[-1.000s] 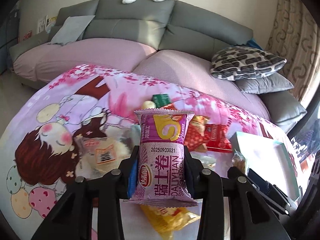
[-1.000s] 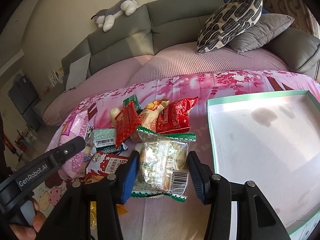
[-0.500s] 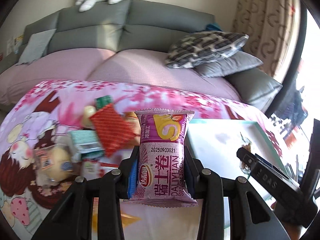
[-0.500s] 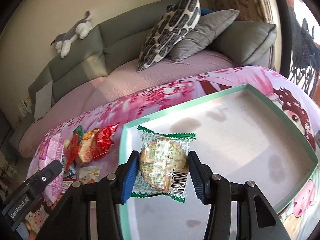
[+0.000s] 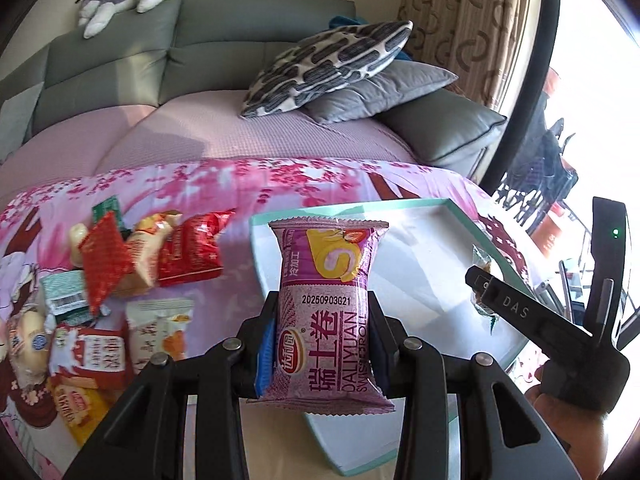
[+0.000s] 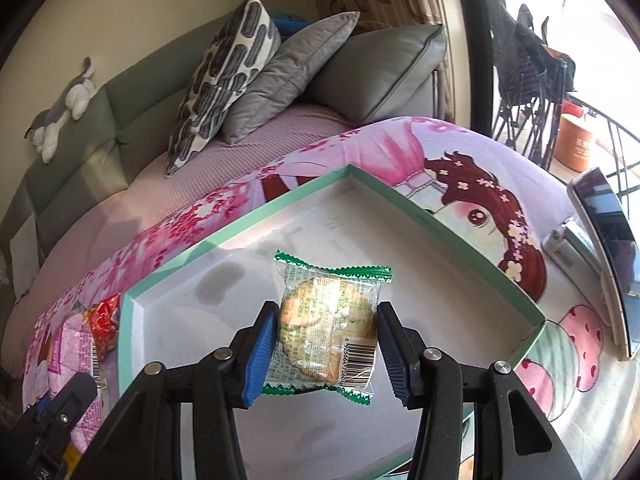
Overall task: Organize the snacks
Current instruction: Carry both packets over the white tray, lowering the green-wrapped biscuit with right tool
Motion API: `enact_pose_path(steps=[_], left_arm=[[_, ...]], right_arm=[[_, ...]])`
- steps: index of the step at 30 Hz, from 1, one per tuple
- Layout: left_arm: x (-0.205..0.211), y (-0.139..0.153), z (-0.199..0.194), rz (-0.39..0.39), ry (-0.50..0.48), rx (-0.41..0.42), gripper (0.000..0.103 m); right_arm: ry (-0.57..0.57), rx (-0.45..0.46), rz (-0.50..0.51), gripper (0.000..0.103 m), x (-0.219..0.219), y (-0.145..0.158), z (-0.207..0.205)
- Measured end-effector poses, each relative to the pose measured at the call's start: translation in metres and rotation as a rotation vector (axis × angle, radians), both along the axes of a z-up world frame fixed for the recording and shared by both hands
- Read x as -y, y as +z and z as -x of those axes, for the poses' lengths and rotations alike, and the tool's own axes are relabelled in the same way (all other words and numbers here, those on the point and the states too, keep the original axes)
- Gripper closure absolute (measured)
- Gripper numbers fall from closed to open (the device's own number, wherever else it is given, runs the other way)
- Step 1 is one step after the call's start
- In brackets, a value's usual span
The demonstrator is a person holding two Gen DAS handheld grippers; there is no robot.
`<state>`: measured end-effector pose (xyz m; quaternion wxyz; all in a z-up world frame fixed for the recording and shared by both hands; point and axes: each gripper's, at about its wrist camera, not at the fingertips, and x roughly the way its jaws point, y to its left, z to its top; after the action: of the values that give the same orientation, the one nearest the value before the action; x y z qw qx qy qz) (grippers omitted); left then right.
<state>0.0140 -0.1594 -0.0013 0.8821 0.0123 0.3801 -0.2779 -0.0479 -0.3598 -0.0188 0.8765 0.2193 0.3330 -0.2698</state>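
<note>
Left hand-held gripper (image 5: 322,344): jaws closed onto a purple swiss roll packet (image 5: 330,312), which stands upright between the blue pads, clamped at mid-height. Packet position: above the near-left corner of the tray (image 5: 408,216), clear of the tray floor.

Right hand-held gripper (image 6: 326,350): jaws pinching a cracker packet (image 6: 328,324) with clear film and green crimped ends, barcode at its 5 o'clock corner. The packet hangs over the middle of the tray (image 6: 460,236).

Tray: shallow, white floor, mint-green rim, lying on a pink cartoon-print cloth (image 5: 280,184) over the worktop. In the right wrist view the visible floor carries only shadows; whether the cracker packet touches it cannot be determined.

Loose snacks (image 5: 132,264): a pile on the cloth at 9 o'clock from the tray, comprising red, green, white and yellow packets, several overlapping.

Phone (image 6: 608,248): propped on a stand at 3 o'clock from the tray in the right wrist view.
</note>
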Motion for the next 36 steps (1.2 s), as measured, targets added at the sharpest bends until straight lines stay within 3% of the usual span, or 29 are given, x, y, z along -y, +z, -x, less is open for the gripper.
enact_pose_path(steps=[10, 21, 36], left_arm=[[0.027, -0.020, -0.013, -0.002, -0.043, -0.083, 0.062], [0.031, -0.043, -0.018, -0.064, -0.026, -0.163, 0.061], [0.010, -0.043, -0.032, -0.081, 0.055, -0.137, 0.060]], right_arm=[[-0.064, -0.026, -0.030, 0.051, 0.021, -0.010, 0.004], [-0.075, -0.042, -0.059, 0.051, 0.024, -0.016, 0.004], [-0.001, -0.057, -0.062, 0.051, 0.012, -0.017, -0.008]])
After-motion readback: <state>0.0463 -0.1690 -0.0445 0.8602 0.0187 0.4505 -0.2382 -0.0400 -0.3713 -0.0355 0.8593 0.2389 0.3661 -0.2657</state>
